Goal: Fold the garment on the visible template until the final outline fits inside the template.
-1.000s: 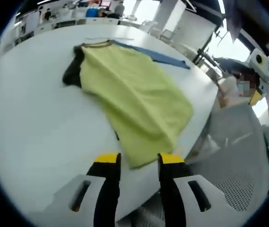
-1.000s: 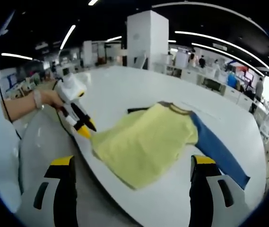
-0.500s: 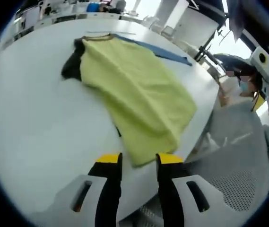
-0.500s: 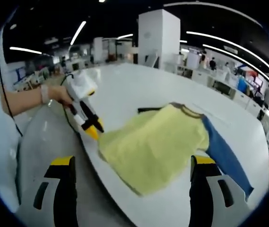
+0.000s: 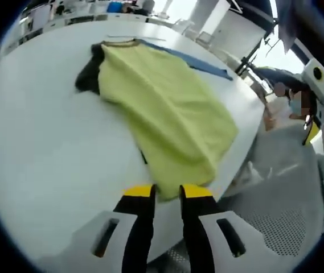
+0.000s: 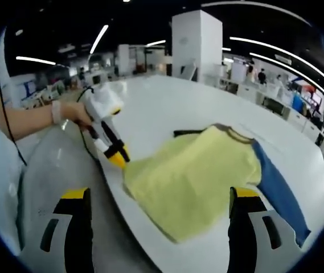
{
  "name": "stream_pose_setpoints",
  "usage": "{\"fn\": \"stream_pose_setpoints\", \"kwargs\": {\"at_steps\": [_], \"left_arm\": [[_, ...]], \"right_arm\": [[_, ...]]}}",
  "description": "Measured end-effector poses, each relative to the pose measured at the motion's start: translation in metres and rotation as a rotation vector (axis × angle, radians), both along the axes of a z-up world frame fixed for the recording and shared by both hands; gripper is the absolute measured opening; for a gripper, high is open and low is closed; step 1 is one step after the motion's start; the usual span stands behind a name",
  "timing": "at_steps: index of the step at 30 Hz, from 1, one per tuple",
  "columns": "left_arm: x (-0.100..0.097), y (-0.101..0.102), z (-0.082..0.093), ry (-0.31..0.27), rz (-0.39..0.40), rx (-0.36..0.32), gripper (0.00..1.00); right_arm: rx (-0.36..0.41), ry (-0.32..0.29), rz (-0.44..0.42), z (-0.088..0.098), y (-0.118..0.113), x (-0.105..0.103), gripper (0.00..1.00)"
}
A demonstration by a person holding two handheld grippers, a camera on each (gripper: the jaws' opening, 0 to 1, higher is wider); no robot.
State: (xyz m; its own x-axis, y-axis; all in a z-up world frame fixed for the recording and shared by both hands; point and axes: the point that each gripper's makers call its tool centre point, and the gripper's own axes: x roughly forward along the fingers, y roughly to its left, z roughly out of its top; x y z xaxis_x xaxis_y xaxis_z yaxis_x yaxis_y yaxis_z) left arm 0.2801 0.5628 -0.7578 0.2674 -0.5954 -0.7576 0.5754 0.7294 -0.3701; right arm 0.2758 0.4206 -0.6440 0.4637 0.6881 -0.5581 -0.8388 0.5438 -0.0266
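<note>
Item: yellow-green shirt (image 5: 167, 111) lying flat on the white table (image 5: 42, 148), its long axis running from the hem at the table's near edge to the collar farther in, over a blue template (image 6: 278, 190) showing beside the collar end. My left gripper (image 5: 165, 192) has jaws nearly together at the hem corner; whether they pinch cloth I cannot tell. My right gripper (image 6: 160, 196) stands wide apart, off the table.
</note>
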Motion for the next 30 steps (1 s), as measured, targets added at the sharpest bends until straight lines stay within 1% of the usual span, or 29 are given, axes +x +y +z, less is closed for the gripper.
{"fn": "stream_pose_setpoints", "kwargs": {"at_steps": [2,4,7,12,14,18,22,24,26,28,30], "left_arm": [[0.0,0.0,0.001,-0.001,0.003,-0.006,0.14],[0.001,0.0,0.001,-0.003,0.01,-0.01,0.13],[0.0,0.001,0.002,-0.002,0.014,-0.011,0.12],[0.002,-0.001,0.005,-0.004,0.026,-0.027,0.09],[0.001,-0.002,0.007,-0.007,0.024,-0.034,0.06],[0.002,-0.004,0.015,-0.017,0.038,-0.069,0.01],[0.002,-0.004,0.013,-0.012,0.039,-0.065,0.0],[0.001,-0.004,0.014,-0.014,0.038,-0.062,0.0],[0.002,-0.005,0.018,-0.023,0.037,-0.07,0.0],[0.003,-0.009,0.026,-0.041,0.041,-0.094,0.0],[0.004,-0.012,0.033,-0.055,0.044,-0.113,0.0]], "right_arm": [[-0.013,-0.011,0.011,-0.002,0.004,0.0,1.0],[-0.034,-0.02,0.033,-0.004,0.007,-0.002,1.0],[-0.021,-0.008,0.053,-0.005,0.014,-0.006,1.0],[-0.015,-0.006,0.069,-0.007,0.022,-0.008,1.0],[-0.021,-0.004,0.088,-0.01,0.025,-0.011,0.97],[-0.019,0.003,0.104,-0.014,0.03,-0.013,0.95],[-0.007,0.017,0.123,-0.017,0.038,-0.014,0.91],[-0.003,0.022,0.143,-0.019,0.042,-0.017,0.87],[-0.004,0.028,0.159,-0.021,0.047,-0.019,0.85],[-0.005,0.035,0.186,-0.024,0.053,-0.022,0.83],[-0.002,0.043,0.193,-0.026,0.056,-0.023,0.8]]}}
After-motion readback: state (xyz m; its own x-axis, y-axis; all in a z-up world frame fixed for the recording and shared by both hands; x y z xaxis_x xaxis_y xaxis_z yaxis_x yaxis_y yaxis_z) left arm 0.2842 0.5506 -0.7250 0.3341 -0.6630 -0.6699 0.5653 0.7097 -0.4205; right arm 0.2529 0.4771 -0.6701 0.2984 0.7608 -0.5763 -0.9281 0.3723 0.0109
